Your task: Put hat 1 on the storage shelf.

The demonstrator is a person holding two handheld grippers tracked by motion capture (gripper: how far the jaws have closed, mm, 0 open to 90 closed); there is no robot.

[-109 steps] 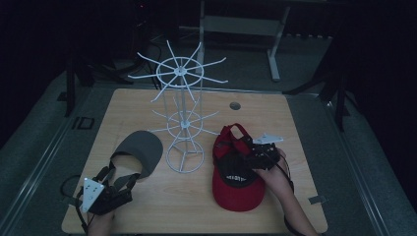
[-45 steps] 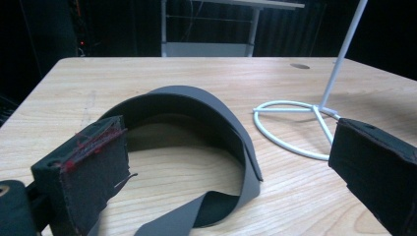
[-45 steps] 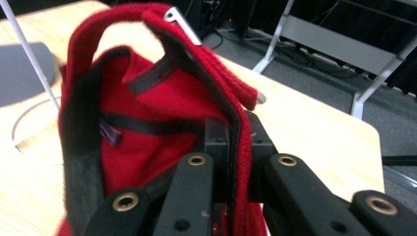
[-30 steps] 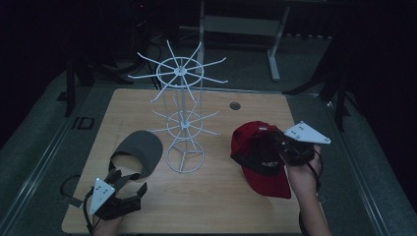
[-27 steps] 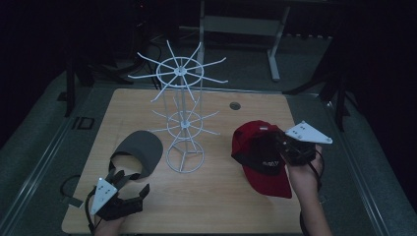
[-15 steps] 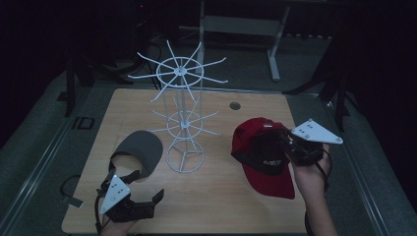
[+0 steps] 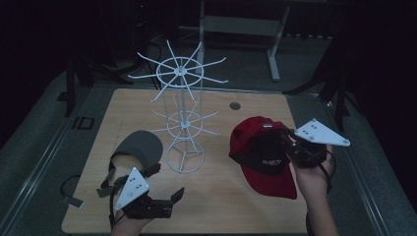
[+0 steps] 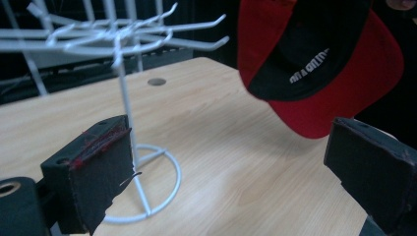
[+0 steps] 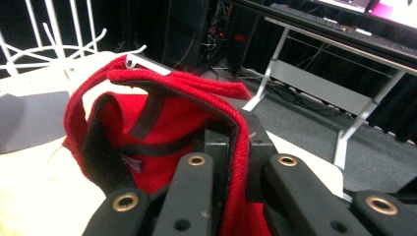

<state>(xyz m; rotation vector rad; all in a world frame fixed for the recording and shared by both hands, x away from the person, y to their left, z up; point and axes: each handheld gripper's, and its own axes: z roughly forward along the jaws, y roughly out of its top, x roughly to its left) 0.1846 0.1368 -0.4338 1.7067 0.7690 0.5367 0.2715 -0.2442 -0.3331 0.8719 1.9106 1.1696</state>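
High view has the right tongs (image 7: 284,147) clamped on the rim of a red cap (image 7: 263,160), lifted off the counter (image 7: 221,206) at the person's right. In the right gripper view the red fabric is pinched tight between the two black jaws, with the cap's hollow inside facing the camera and a black strap crossing it.

The cap hangs from those tongs on the side toward the white wire rack (image 7: 183,118), which stands near the middle of the counter. Its long axis runs from the crown, up by the jaws, to the brim, and the brim points down and toward the person's edge of the counter. The black underside with white lettering faces up and outward.

The left tongs (image 7: 169,191) stand wide open with nothing between them, low over the near left of the counter. A grey cap (image 7: 140,147) lies on the counter just beyond them. In the left gripper view the red cap hangs ahead, above and between the two spread pads, with the rack's base ring closer to one of them.

The step in hand looks like carrying the red cap to the rack for hanging. The next move probably calls for raising the cap to one of the rack's hooked arms and threading its back opening over a prong, perhaps with the open tongs steadying the brim.
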